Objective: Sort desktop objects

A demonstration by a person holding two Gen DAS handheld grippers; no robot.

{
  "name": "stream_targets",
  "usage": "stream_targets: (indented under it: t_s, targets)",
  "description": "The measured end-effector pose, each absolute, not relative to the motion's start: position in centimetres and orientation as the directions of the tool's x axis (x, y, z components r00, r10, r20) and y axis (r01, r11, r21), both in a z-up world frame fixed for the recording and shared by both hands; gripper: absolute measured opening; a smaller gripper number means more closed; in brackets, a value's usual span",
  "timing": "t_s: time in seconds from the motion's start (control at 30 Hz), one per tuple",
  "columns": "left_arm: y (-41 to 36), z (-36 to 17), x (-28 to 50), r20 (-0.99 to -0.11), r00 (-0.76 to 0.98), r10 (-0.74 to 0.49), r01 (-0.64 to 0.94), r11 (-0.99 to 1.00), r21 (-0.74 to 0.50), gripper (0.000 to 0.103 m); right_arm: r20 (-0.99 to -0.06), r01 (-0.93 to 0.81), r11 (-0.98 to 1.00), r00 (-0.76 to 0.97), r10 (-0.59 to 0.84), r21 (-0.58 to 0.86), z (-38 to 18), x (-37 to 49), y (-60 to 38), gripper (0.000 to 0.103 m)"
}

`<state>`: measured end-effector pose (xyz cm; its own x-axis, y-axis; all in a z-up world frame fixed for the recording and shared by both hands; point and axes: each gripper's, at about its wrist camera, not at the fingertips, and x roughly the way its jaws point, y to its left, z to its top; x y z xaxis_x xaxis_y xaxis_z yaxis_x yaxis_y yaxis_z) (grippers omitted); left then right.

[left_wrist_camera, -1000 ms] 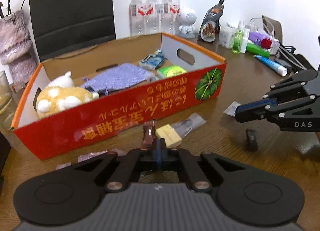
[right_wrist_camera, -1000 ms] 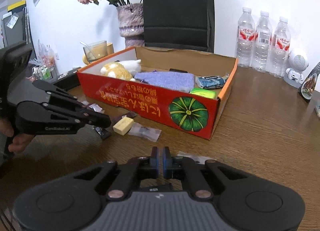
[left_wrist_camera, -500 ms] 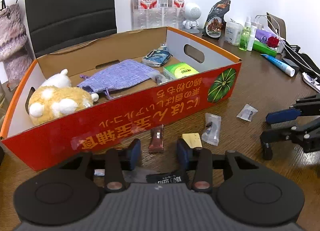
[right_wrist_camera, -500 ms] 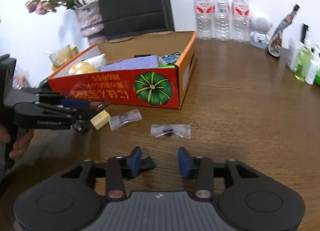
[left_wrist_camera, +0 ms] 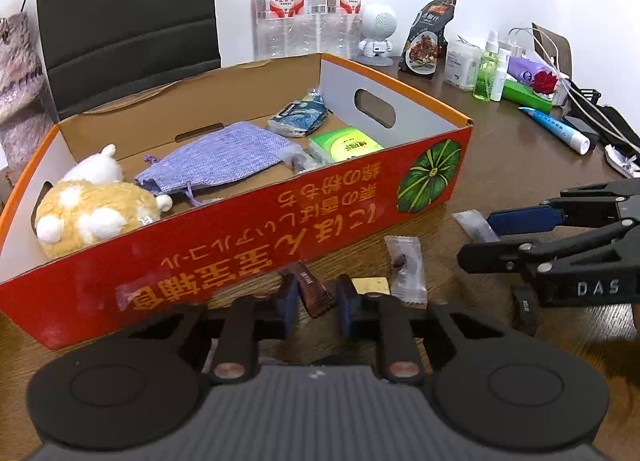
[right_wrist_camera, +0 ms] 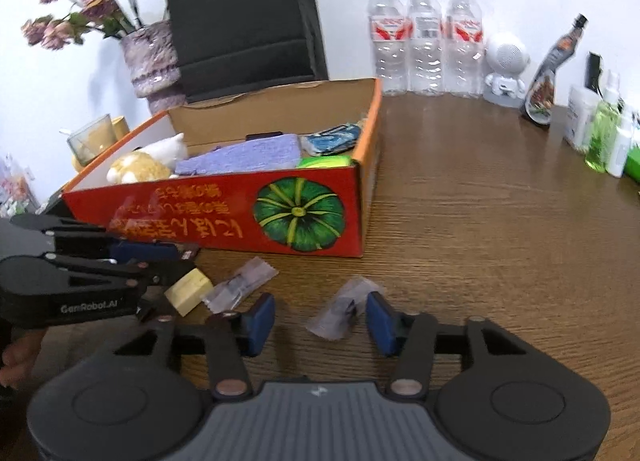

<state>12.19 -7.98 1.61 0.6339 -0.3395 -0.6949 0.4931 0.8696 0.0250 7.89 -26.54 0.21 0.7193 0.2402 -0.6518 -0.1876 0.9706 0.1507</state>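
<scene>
Just in front of the box [left_wrist_camera: 248,237], on the table [right_wrist_camera: 500,229]: brown sachet [left_wrist_camera: 310,287] sits between the left gripper [left_wrist_camera: 316,307] fingers, jaws narrow but can't tell if they touch it. Yellow block [left_wrist_camera: 370,285] just right of it, then a clear packet [left_wrist_camera: 406,267]. Second clear packet [right_wrist_camera: 340,311] lies near the box's pumpkin corner, between the right gripper [right_wrist_camera: 322,325] pads, jaws wide, not clamped. Inside the box: plush [left_wrist_camera: 92,209], purple pouch [left_wrist_camera: 224,157], green pack [left_wrist_camera: 344,143]. Bottles [right_wrist_camera: 422,33] well behind the box.
</scene>
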Motion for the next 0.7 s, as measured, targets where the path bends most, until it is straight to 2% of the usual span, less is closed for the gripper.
stream_targets:
  t_s: [0.17,0.23,0.27,0.3,0.33,0.63,0.7]
  targets:
    - [-8.1,1.6,11.8,-0.691,0.643,-0.330,0.481,0.876,0.029,0.017,-0.642,-0.189,0.972,0.731,0.233,0.139,0.1,7.9,-26.5,0.037]
    - [-8.0,1.6,11.7,-0.690,0.645,-0.328,0.474,0.880,0.026,0.015,-0.640,-0.181,0.974,0.734,0.228,0.139,0.1,8.1,-26.7,0.028]
    - [-7.9,1.7,11.6,-0.690,0.647,-0.326,0.471,0.882,0.024,0.013,-0.641,-0.176,0.975,0.734,0.222,0.137,0.1,8.1,-26.7,0.017]
    - [-7.8,1.8,11.5,-0.688,0.648,-0.326,0.468,0.884,0.023,0.003,-0.642,-0.174,0.975,0.733,0.223,0.140,0.1,8.1,-26.8,0.017]
    - [-7.7,2.0,11.3,-0.687,0.650,-0.325,0.465,0.885,0.021,0.001,-0.642,-0.175,0.974,0.732,0.228,0.146,0.1,8.2,-26.8,0.016]
    - [-6.9,3.2,10.0,-0.670,0.661,-0.338,0.462,0.887,0.008,0.001,-0.617,-0.188,0.972,0.751,0.236,0.143,1.1,6.8,-26.8,0.012]
    - [-7.0,3.1,10.7,-0.681,0.662,-0.314,0.435,0.900,0.008,0.005,-0.607,-0.195,0.970,0.757,0.242,0.144,1.4,6.4,-26.8,0.012]
